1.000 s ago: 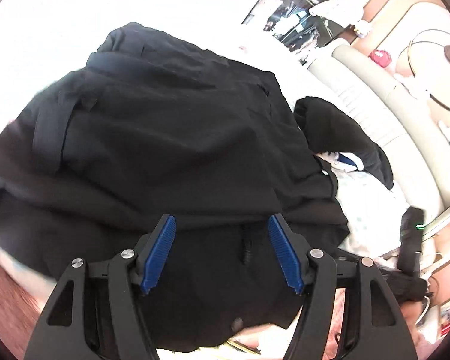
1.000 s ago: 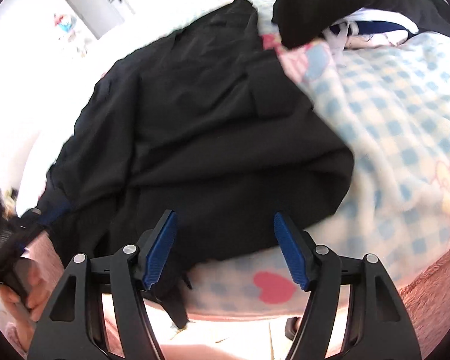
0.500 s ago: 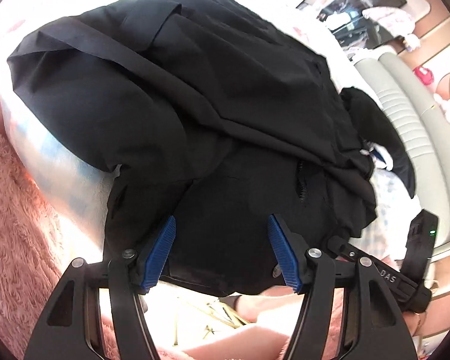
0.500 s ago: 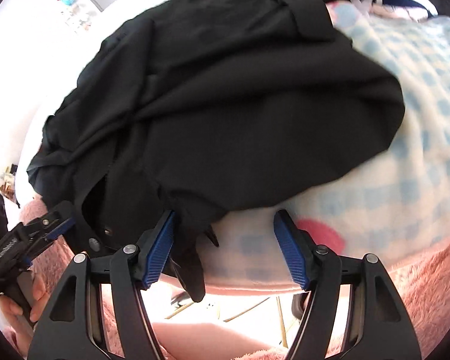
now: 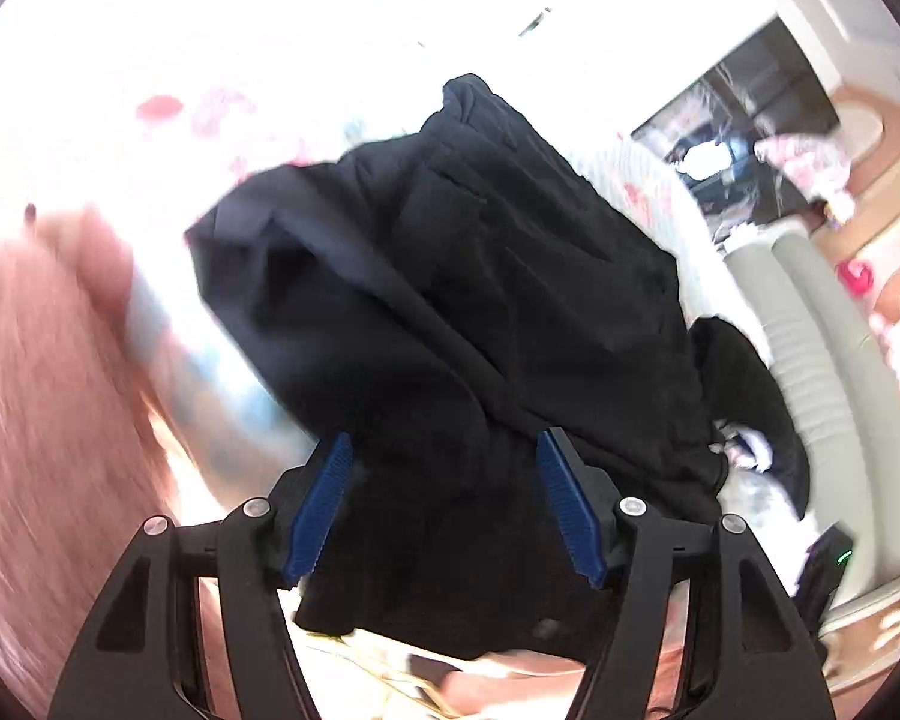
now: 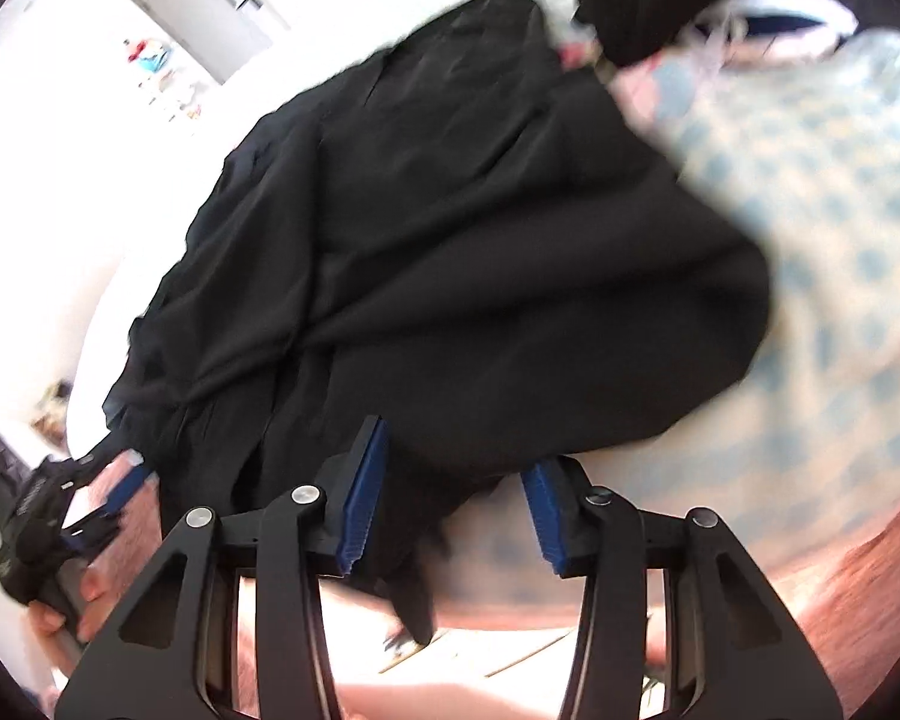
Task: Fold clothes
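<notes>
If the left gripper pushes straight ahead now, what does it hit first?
Most likely the crumpled black cloth garment: its folds already lie between the open left gripper pads and fill the view ahead, though depth is unclear.

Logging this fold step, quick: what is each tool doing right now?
Left tool: open, black garment lies between its pads, not pinched.
Right tool: jaws have just been closing around the garment's near edge; pads do not yet press on it.

Bed and room behind
A blue-checked blanket [image 6: 822,228] covers the bed beside a fuzzy pink throw [image 5: 42,396]; a grey padded headboard [image 5: 822,336] and a grey door [image 6: 204,18] stand beyond.
</notes>
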Available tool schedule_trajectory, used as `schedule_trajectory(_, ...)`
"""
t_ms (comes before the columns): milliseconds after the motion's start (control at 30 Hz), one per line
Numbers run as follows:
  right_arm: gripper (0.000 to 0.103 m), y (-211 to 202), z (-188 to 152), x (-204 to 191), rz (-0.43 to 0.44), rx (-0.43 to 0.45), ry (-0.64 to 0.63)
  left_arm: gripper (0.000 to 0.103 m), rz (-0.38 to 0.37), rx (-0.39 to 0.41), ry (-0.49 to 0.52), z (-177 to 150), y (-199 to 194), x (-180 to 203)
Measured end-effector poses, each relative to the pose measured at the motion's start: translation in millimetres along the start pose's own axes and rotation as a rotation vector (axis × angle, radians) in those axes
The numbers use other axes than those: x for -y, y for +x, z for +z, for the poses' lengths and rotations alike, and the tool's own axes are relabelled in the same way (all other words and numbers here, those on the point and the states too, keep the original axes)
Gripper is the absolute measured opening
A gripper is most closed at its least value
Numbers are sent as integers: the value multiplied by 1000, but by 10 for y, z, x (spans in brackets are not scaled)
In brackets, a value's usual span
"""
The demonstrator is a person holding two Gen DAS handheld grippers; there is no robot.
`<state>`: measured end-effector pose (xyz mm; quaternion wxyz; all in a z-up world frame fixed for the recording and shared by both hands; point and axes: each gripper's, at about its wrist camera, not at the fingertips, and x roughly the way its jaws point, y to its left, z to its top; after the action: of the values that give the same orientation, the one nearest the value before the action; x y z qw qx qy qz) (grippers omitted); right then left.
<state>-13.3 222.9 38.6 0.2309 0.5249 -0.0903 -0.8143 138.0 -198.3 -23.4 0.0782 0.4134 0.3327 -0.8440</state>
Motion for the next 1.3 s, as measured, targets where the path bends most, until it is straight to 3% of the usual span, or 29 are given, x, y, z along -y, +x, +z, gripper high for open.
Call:
schedule_trajectory(67, 45, 78, -1, 81, -26, -50, 44, 64, 46, -55, -66, 25, 75, -151)
schedule_trajectory(100, 45, 115, -11, 96, -29, -66, 63, 64, 32, -54, -93, 36, 48, -210)
schedule_trajectory(200, 46, 168, -21, 127, -12, -86, 109, 64, 16, 22, -94, 104, -162, -284)
schedule_trajectory(267, 57, 101, 9, 190, 32, -73, 126, 65, 38, 83, -90, 182, -254, -316)
schedule_trajectory(367, 58, 115, 113, 287, 53, -44, 171, 66, 39, 68, -145, 330, -175, -486)
schedule_trajectory(467, 53, 123, 164, 307, 39, -15, 189, 54, 57, 71, -172, 462, -105, -609)
schedule_trajectory(533, 51, 58, 192, 262, -22, 29, 161, 32, 104, 150, -123, 532, -180, -540)
schedule_trajectory(633, 51, -61, 245, 303, -119, 65, 151, 30, 206, 158, -110, 607, -262, -552)
schedule_trajectory(800, 51, -157, 306, 666, -183, 78, 192, 33, 316, 136, -106, 662, -371, -586)
schedule_trajectory(933, 56, -13, 403, 719, -167, 80, 219, 40, 204, 105, -151, 564, -252, -421)
schedule_trajectory(1033, 57, -129, 346, 757, -141, 88, 223, 44, 167, 184, -157, 440, -390, -304)
schedule_trajectory(1167, 58, -364, 184, 848, -130, 122, 217, 51, 157, 300, -83, 496, -499, -97)
schedule_trajectory(1233, 61, -259, 162, 865, -178, 144, 200, 55, 143, 254, -40, 573, -338, -30)
schedule_trajectory(1300, 63, -140, 189, 882, -243, 94, 167, 55, 165, 169, -27, 632, -84, -28)
